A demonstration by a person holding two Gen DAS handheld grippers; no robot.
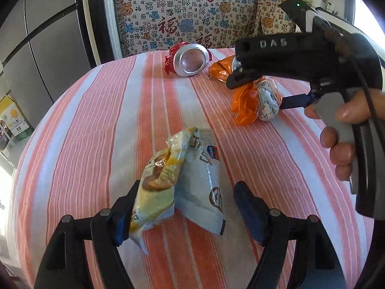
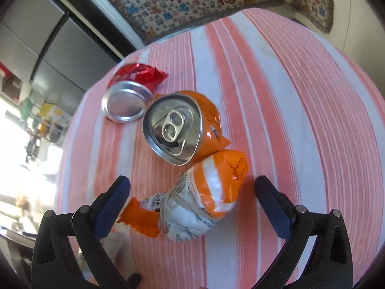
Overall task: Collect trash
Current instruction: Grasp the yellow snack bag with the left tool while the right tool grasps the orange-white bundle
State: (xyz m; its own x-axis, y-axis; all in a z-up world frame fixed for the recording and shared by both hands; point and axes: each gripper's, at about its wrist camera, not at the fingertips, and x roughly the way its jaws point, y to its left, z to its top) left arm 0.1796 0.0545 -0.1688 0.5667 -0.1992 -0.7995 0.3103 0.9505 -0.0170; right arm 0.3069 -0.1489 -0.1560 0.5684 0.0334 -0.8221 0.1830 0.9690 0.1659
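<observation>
A crumpled yellow and pale blue snack wrapper (image 1: 182,180) lies on the striped cloth between the open fingers of my left gripper (image 1: 186,206); the left finger touches its edge. My right gripper (image 2: 192,193) is open around an orange and white wrapper tied with a rubber band (image 2: 204,197), which also shows in the left wrist view (image 1: 257,103). Beyond it lies a crushed orange can (image 2: 178,130), which also shows in the left wrist view (image 1: 223,68). A crushed red can (image 2: 130,96) lies to its left and also shows in the left wrist view (image 1: 190,59).
The table wears a pink and white striped cloth (image 1: 96,120). A patterned cloth (image 1: 182,16) hangs behind the far edge. Grey cabinet doors (image 1: 36,36) stand to the left. The right gripper's body and the hand holding it (image 1: 336,72) fill the right side of the left wrist view.
</observation>
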